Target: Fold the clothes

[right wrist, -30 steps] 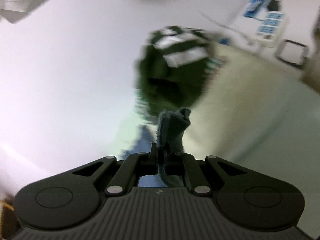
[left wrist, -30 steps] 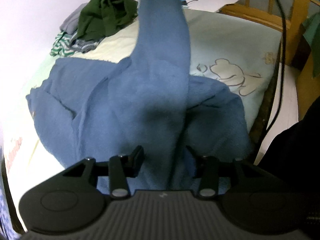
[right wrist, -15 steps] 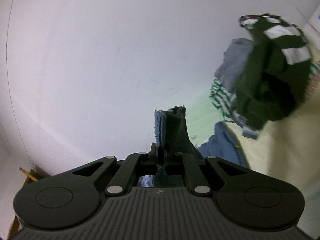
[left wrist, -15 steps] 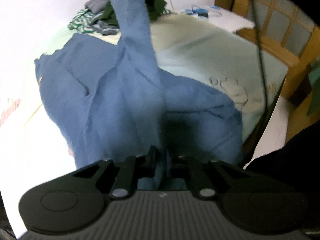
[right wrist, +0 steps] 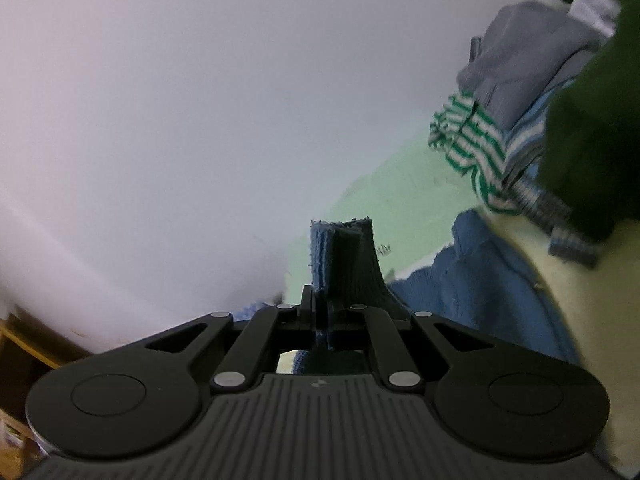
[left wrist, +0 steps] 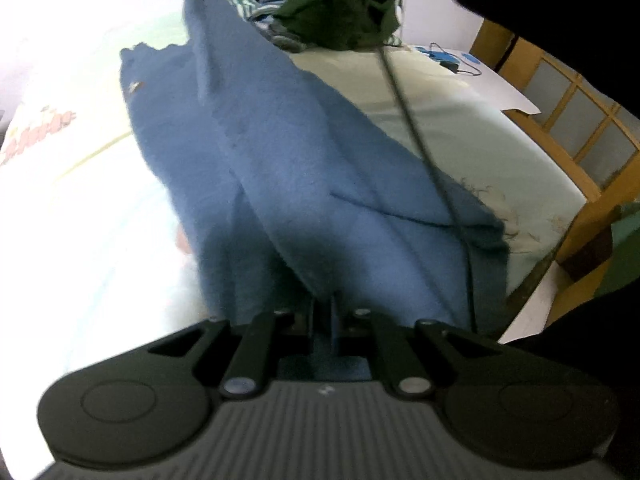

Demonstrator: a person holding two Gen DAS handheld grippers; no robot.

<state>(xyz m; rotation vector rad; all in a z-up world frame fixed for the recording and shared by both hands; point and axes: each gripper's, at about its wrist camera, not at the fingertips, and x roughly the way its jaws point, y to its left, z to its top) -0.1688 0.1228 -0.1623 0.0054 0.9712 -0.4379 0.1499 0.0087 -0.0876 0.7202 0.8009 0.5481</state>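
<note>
A blue knitted garment (left wrist: 280, 168) lies spread on the pale bed sheet (left wrist: 460, 128), one long part of it stretched up toward the top of the left wrist view. My left gripper (left wrist: 321, 312) is shut on a near edge of this garment. In the right wrist view my right gripper (right wrist: 320, 312) is shut on a bunched blue end of the same garment (right wrist: 340, 256), held above the bed, with more blue cloth (right wrist: 488, 280) lying below at the right.
A heap of clothes sits at the far end of the bed: a dark green garment (left wrist: 344, 12), a green-and-white striped one (right wrist: 472, 152) and a grey one (right wrist: 532, 52). A white wall (right wrist: 200, 100) runs along one side. A wooden frame (left wrist: 568, 128) borders the other. A black cable (left wrist: 420, 148) hangs across the left wrist view.
The left gripper shut on the blue garment's near edge. The right gripper swung leftward with its blue end, stretching the cloth; the clothes heap slid to the right edge of its view.
</note>
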